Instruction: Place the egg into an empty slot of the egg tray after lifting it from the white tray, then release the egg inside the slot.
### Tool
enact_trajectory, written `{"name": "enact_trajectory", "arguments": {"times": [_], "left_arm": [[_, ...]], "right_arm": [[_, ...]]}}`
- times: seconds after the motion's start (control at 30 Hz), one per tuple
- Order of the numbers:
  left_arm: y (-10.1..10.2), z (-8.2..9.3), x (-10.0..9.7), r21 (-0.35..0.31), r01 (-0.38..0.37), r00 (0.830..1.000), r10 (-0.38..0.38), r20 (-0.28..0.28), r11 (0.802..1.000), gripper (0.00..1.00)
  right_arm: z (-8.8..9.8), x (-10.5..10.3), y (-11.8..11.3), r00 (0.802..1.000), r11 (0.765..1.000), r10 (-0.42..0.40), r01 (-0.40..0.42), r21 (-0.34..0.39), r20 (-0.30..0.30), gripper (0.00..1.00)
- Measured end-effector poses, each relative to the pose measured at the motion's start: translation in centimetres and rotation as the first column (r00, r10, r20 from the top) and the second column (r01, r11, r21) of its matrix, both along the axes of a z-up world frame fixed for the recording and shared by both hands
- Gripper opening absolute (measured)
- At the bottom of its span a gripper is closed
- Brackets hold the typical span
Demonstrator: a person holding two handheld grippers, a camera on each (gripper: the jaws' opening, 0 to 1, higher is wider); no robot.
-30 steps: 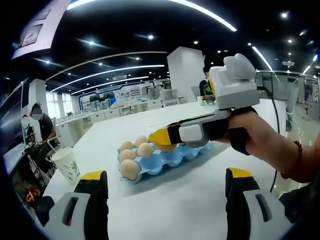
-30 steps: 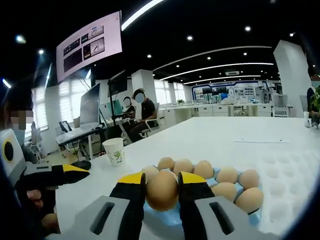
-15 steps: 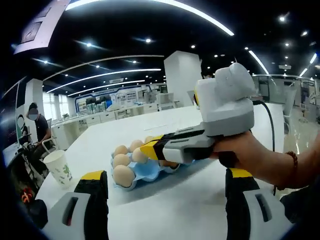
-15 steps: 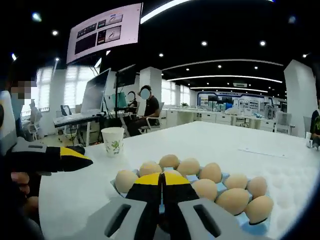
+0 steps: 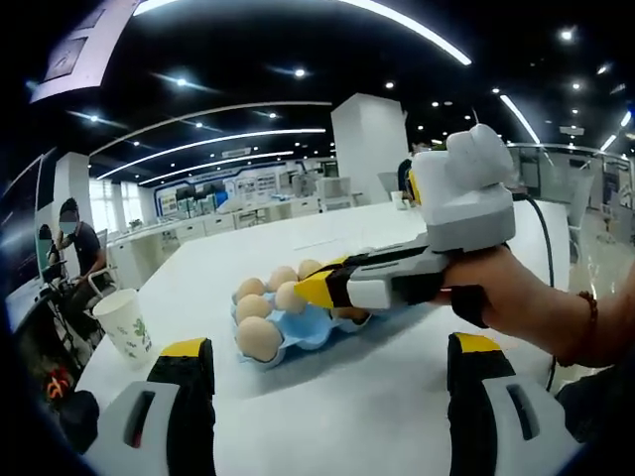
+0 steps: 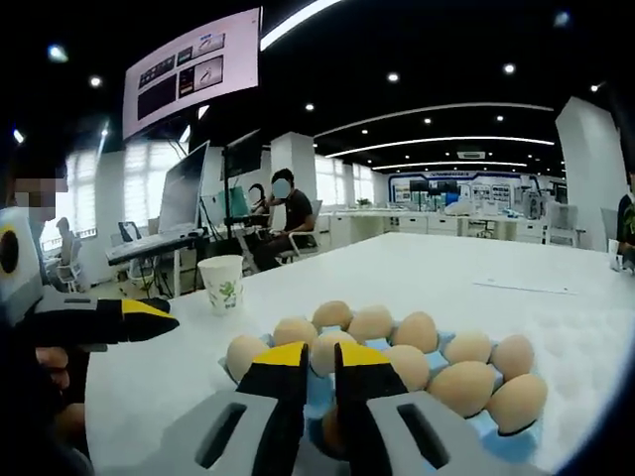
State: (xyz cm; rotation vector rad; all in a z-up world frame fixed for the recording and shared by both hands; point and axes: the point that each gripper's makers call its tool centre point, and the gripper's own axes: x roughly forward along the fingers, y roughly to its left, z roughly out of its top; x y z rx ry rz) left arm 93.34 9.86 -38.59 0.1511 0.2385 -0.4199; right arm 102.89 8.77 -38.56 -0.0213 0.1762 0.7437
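The right gripper [image 6: 318,354] hangs directly over the blue moulded egg tray [image 6: 503,432], jaws slightly parted around a brown egg [image 6: 330,430] low between them. The left gripper [image 5: 327,347], wide open and empty, stands nearer the onlooker than the tray.

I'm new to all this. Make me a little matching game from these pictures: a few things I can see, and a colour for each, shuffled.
Things:
1. egg tray
2. paper cup
3. tips of the right tongs
4. table

Colours:
A. yellow
B. plain white
C. blue
D. white with a green print

Pairs: 1-C, 2-D, 3-A, 4-B
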Motion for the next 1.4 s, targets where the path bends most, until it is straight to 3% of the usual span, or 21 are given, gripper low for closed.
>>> {"name": "enact_trajectory", "arguments": {"times": [0.7, 1.4], "left_arm": [[-0.2, 0.7, -0.3, 0.001, 0.000, 1.000, 0.000, 0.016, 1.000, 1.00], [-0.3, 0.8, -0.9, 0.000, -0.007, 1.000, 0.007, 0.024, 1.000, 1.00]], "right_arm": [[0.3, -0.4, -2.2, 0.999, 0.998, -0.052, 0.052, -0.047, 0.002, 0.28], [-0.2, -1.1, -3.9, 0.998, 0.995, -0.067, 0.066, -0.078, -0.013, 0.35]]}}
